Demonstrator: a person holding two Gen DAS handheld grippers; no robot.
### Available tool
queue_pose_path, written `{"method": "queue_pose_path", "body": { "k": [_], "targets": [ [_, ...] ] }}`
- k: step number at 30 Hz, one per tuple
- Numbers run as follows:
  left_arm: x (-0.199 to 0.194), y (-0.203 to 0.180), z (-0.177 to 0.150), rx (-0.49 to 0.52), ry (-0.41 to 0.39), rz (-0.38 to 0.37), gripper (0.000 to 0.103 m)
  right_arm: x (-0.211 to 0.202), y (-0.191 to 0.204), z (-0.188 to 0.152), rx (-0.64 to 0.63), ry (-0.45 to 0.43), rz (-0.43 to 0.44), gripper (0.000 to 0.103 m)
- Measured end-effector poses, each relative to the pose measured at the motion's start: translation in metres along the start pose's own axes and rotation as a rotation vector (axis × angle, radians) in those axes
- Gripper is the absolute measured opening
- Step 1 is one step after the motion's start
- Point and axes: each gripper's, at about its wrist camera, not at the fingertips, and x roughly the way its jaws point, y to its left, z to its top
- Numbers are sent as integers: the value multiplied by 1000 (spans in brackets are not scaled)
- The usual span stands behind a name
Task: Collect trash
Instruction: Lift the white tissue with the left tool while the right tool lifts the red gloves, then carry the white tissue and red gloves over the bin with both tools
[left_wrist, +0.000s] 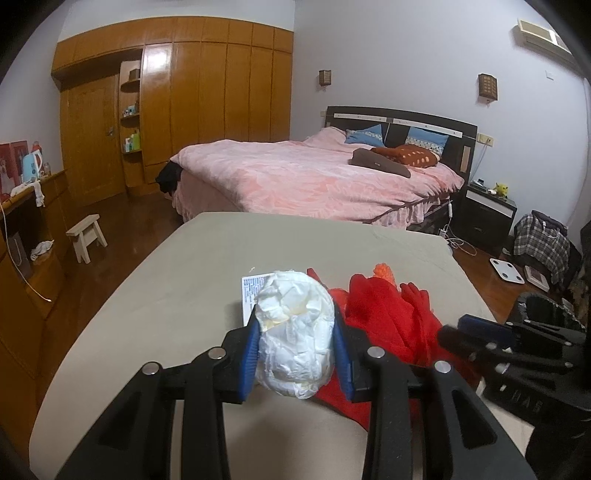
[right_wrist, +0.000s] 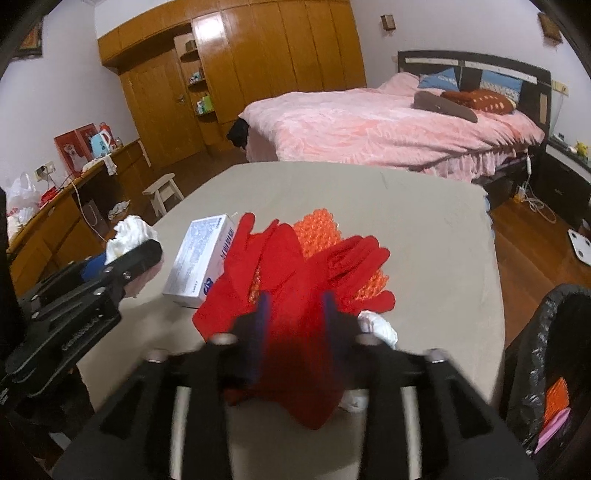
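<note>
Crumpled white tissue wad (left_wrist: 295, 332), light, soft and squashable, pinched at its middle by left gripper (left_wrist: 297, 349) jaws, just left of red gloves (right_wrist: 295, 266); right gripper (right_wrist: 293, 328) jaws spread over gloves, blurred.

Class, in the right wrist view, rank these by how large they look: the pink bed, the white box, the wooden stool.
1. pink bed, largest by far
2. white box
3. wooden stool, smallest; it stands farther from the camera than the box, so its true size is unsure
</note>
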Motion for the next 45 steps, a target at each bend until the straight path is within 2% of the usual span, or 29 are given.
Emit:
{"method": "queue_pose_path", "body": {
  "k": [5,6,7,8,10,16,29,36,45],
  "targets": [
    [3,2,-1,-5,10,5,35,14,-1,-5,-2,37,-5,40],
    [3,3,-1,-6,12,6,35,17,-2,-6,0,47,3,33],
    [4,3,-1,-6,14,6,35,20,-2,-7,-3,59,14,16],
    [4,3,-1,-7,16,7,35,22,-2,-7,-7,71,22,9],
    [4,3,-1,-7,16,7,35,19,-1,-7,-3,64,31,4],
    [1,0,4,-3,1,2,35,-4,-3,7,5,-19,64,3],
    [-18,-22,33,11,-60,-34,35,-61,-14,52,-4,-177,69,3],
    [-29,-51,51,42,-92,-79,35,-96,-33,61,-2,-232,28,3],
    [-39,-109,60,83,-115,-182,35,-138,-73,49,46,-265,-65,3]
  ]
}}
